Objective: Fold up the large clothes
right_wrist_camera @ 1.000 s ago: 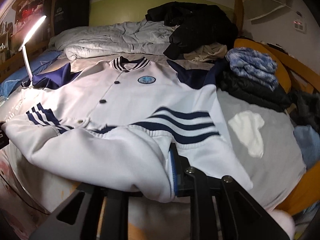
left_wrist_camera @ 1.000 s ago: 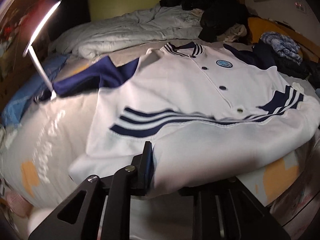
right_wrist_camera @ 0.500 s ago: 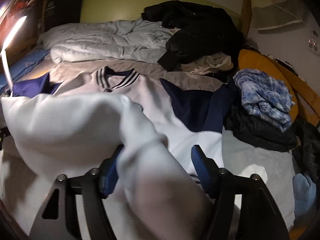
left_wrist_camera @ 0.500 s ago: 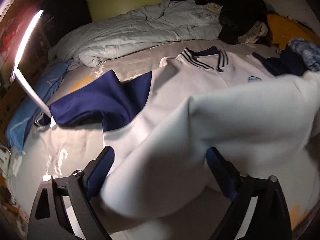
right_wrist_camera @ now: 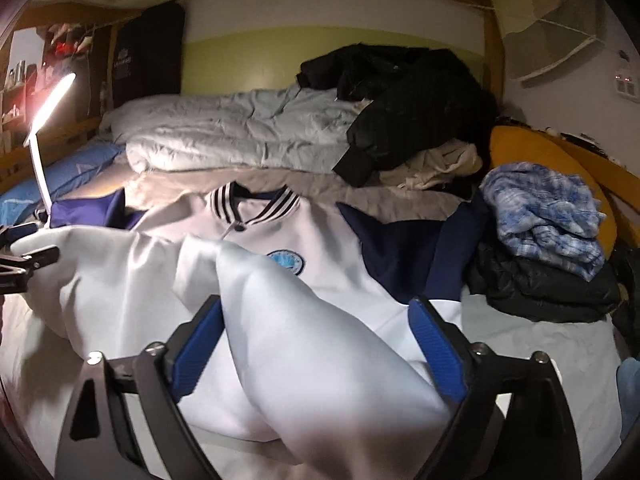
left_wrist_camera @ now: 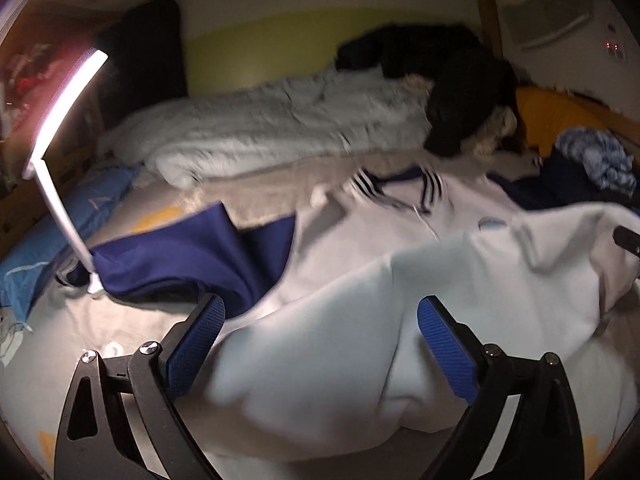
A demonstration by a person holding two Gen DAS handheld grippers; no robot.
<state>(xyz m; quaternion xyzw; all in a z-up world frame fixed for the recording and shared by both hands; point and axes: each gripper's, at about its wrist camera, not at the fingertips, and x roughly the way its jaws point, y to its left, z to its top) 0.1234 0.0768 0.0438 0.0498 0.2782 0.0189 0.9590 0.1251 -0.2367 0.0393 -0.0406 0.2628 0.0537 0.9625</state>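
A white varsity jacket (left_wrist_camera: 460, 280) with navy sleeves and a striped collar lies on the bed, its lower half folded up over the chest. It also shows in the right wrist view (right_wrist_camera: 320, 280). My left gripper (left_wrist_camera: 320, 344) is open, its blue pads (left_wrist_camera: 196, 340) on either side of the folded white hem. My right gripper (right_wrist_camera: 316, 344) is open too, with a bulge of white cloth lying between its blue pads (right_wrist_camera: 436, 352). The left navy sleeve (left_wrist_camera: 188, 256) is spread to the left, the right navy sleeve (right_wrist_camera: 404, 248) to the right.
A lit white desk lamp (left_wrist_camera: 64, 120) stands at the bed's left edge. A crumpled grey duvet (right_wrist_camera: 240, 132) and a black coat (right_wrist_camera: 408, 96) lie at the back. A blue plaid shirt (right_wrist_camera: 540, 212) on dark clothes sits at the right.
Both grippers were shut on the jacket's hem a second ago, carried it up over the chest, and have opened and let it go. The fold now rests on the jacket.
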